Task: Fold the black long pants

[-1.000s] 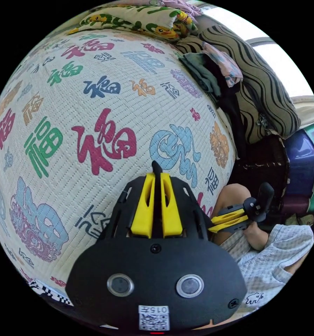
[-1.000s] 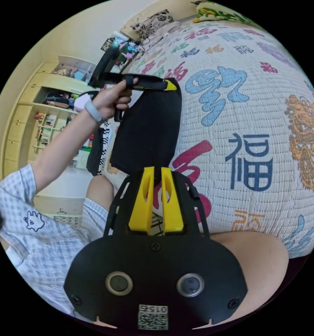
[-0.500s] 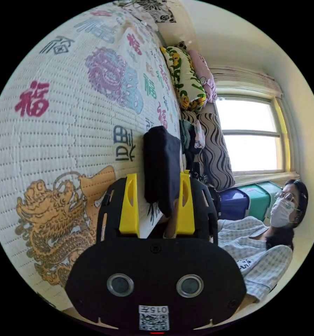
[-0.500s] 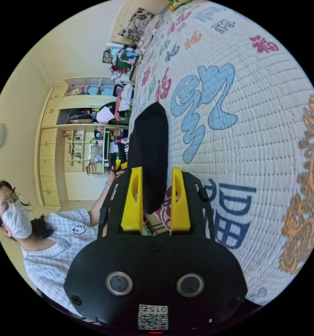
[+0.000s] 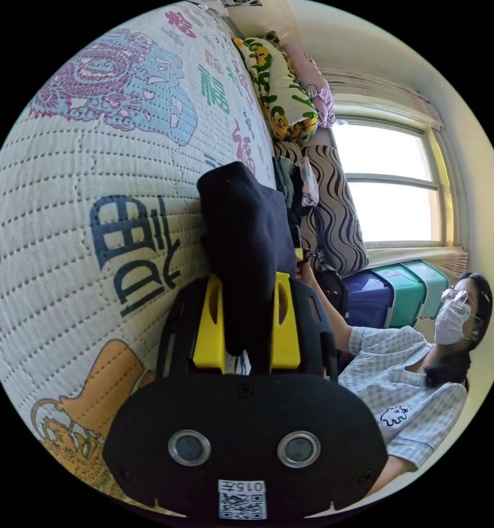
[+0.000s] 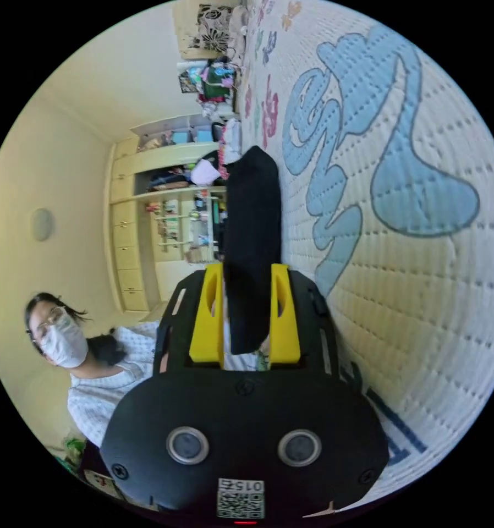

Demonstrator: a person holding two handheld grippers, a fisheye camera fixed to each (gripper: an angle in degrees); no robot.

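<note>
You are holding the folded black pants from both ends, lying on the quilted bedspread. The left gripper is closing on the thick bundle, and the right gripper is doing the same, each set of jaws partly apart with fabric filling the gap. The soft, bulky layers could be slipping out or unfolding if either grip loosens, since the cloth looks limp and matte.
</note>
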